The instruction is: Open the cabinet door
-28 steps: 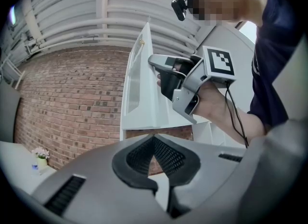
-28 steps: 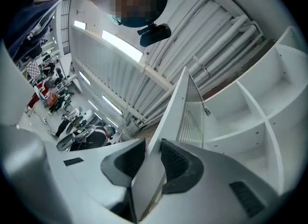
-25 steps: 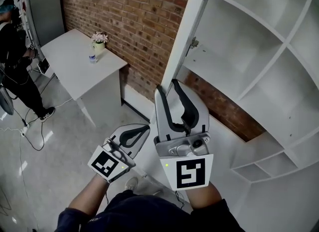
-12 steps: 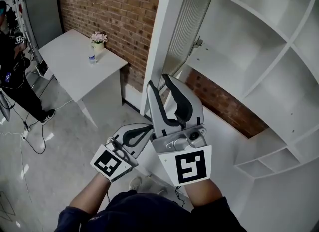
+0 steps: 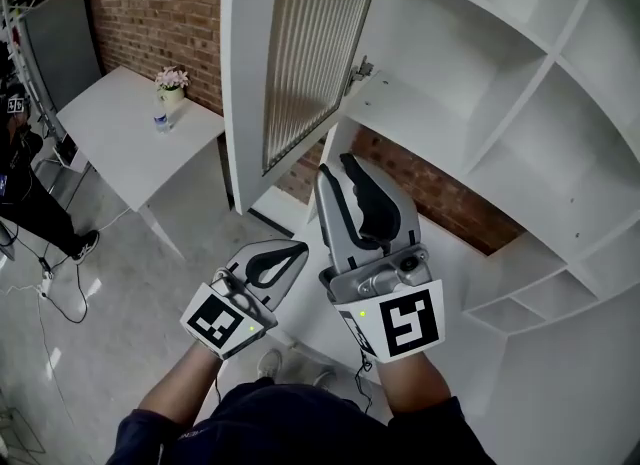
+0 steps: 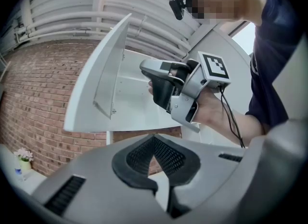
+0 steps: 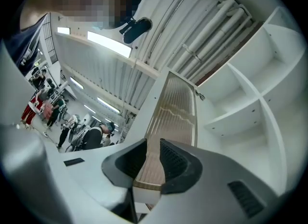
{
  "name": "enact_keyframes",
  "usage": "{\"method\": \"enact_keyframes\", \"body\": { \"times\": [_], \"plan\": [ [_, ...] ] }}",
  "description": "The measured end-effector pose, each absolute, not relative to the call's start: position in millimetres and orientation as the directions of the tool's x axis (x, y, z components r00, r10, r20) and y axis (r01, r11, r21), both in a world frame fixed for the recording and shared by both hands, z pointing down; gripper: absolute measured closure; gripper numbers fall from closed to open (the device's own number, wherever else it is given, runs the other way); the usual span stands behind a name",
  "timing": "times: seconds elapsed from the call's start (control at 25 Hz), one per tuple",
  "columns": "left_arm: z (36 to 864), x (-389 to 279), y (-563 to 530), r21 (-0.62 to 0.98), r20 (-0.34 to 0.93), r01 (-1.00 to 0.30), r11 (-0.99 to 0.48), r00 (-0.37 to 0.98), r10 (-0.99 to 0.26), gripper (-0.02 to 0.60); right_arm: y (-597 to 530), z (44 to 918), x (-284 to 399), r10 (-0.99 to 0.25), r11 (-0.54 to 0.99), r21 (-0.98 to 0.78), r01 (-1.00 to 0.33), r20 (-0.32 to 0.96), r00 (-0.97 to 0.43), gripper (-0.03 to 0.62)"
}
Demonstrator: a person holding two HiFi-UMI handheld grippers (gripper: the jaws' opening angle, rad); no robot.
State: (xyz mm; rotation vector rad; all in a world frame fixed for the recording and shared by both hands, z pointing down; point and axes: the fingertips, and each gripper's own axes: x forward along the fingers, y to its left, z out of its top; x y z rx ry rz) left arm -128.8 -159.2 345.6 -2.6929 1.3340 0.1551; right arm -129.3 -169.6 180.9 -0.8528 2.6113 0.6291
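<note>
Door (image 5: pixel 310 43) hangs wide open off the cabinet (image 5: pixel 470 103), so the job looks about done. Right gripper (image 5: pixel 340 168) is half-spread and closing, with the door's bottom edge in the gap; pads look just clear, hard to tell. Left gripper (image 5: pixel 290 250) is pressed together, empty. Risk: the jaws nip that edge near the hinge and shove the door back.
</note>
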Motion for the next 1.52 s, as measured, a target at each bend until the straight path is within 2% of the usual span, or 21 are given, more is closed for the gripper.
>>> {"method": "enact_keyframes", "body": {
  "times": [0.32,0.76,0.92,1.52],
  "plan": [
    [337.1,-85.6,-173.8,-0.099,-0.156,-0.745,-0.66,0.667,-0.729,0.575,-195.2,202.8,-65.4,-0.575,0.703,0.224,-0.675,-0.381,-0.725,0.508],
    [331.8,-34.1,-202.5,-0.112,-0.156,-0.698,-0.707,0.715,-0.682,0.574,-222.2,226.7,-3.6,-0.632,0.689,0.152,-0.709,-0.353,-0.69,0.548],
    [330.2,-20.6,-213.7,-0.114,-0.157,-0.687,-0.717,0.725,-0.67,0.575,-231.8,233.2,11.5,-0.646,0.683,0.14,-0.717,-0.342,-0.683,0.566],
    [319.6,14.4,-238.1,-0.126,-0.176,-0.657,-0.743,0.752,-0.635,0.574,-249.2,249.2,47.8,-0.68,0.665,0.124,-0.737,-0.309,-0.665,0.568]
  ]
}}
